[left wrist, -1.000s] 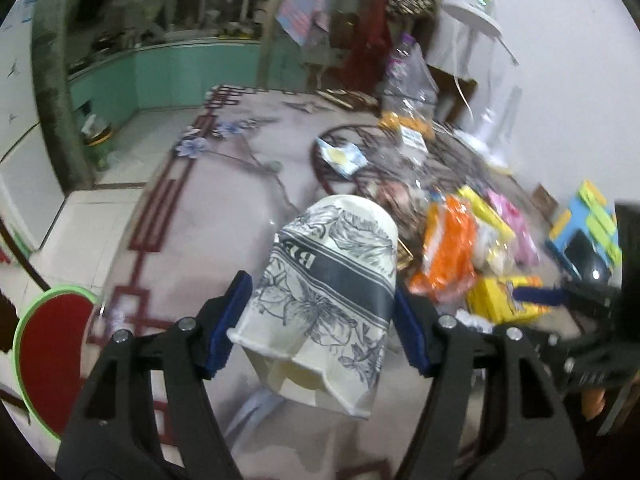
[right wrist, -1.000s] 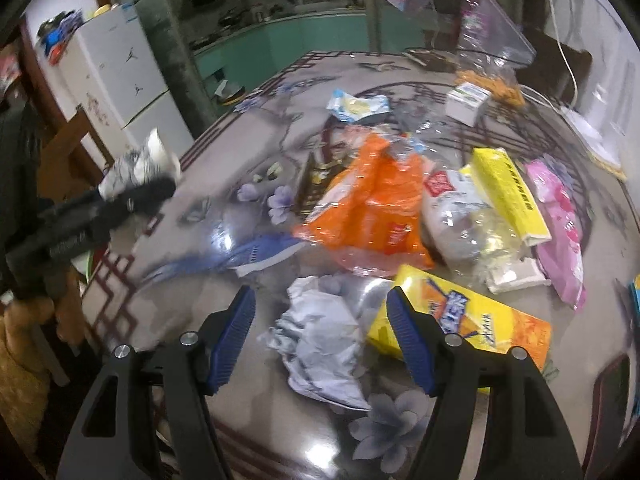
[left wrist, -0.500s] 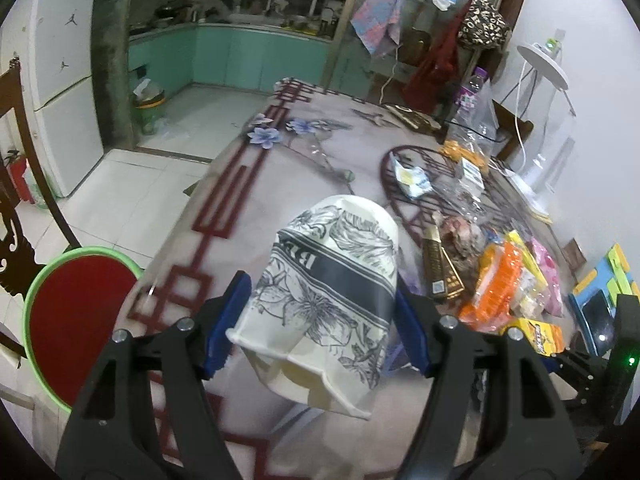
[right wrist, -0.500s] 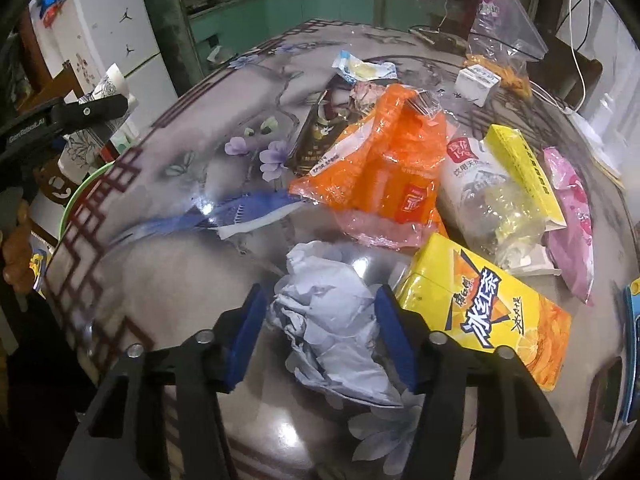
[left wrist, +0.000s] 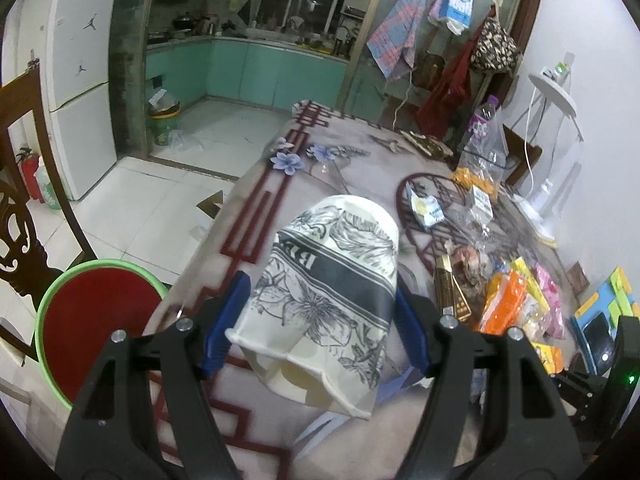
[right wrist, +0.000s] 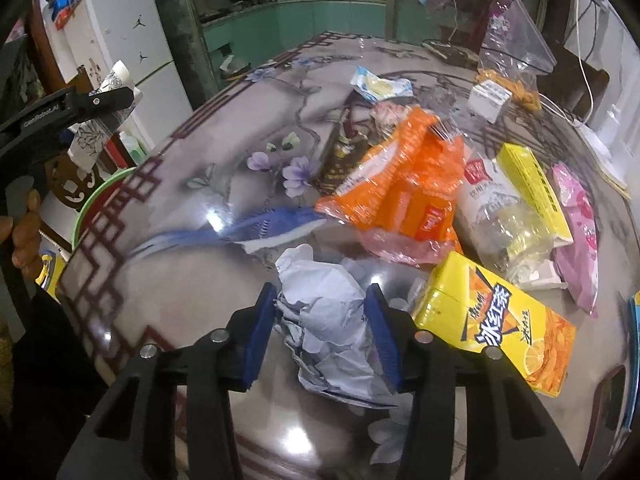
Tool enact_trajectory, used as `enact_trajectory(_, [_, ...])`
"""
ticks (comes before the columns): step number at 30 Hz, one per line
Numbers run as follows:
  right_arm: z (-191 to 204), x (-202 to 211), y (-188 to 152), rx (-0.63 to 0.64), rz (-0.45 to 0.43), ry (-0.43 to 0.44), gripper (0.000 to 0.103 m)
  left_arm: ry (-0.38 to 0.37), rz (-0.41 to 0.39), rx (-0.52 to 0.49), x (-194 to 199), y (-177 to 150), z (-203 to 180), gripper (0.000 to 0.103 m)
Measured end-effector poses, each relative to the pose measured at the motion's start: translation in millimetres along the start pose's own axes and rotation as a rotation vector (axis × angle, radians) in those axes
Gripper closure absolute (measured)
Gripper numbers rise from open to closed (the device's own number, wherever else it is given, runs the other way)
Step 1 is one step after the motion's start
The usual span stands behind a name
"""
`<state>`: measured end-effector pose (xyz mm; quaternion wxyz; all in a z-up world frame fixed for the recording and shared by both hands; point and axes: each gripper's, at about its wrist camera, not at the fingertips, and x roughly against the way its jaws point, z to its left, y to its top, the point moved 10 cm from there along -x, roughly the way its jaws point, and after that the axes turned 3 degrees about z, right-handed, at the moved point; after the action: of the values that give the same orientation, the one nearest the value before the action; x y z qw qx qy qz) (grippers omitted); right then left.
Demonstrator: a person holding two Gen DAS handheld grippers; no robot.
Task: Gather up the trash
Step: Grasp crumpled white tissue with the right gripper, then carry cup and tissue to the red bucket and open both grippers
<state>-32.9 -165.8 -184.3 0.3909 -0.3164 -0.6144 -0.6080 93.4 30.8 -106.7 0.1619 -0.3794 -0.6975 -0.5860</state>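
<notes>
- Paper cup (left wrist: 328, 300), mouth toward the camera, is pinched in the left gripper (left wrist: 320, 320), beside the green-rimmed bin (left wrist: 92, 320).
- Crumpled paper (right wrist: 324, 320) lies just left of the yellow carton (right wrist: 500, 320), between the right gripper (right wrist: 322, 336) pads, which have just been closing and now touch it.

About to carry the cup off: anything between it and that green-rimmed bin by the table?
Nothing visible. The cup sits clamped in the left gripper over the table edge; the bin lies open below, left of it, beside the chair.
</notes>
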Motion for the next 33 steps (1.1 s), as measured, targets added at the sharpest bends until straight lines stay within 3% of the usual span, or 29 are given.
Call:
enact_trajectory(15, [62,15,59,-0.028,-0.103,0.091,0.058,0.092,-0.022,0.099,26,10,65,0.037])
enact_trajectory(22, [113,19,100,0.024,-0.155,0.164,0.058,0.197,-0.060,0.092,46,15,103,0.036])
enact_trajectory(27, [148,16,120,0.055,-0.170,0.220,0.058,0.341,-0.087,0.061,69,19,151,0.036])
enact_trajectory(33, [184,6,138,0.085,-0.171,0.263,0.058,0.390,-0.089,0.126,83,15,195,0.037])
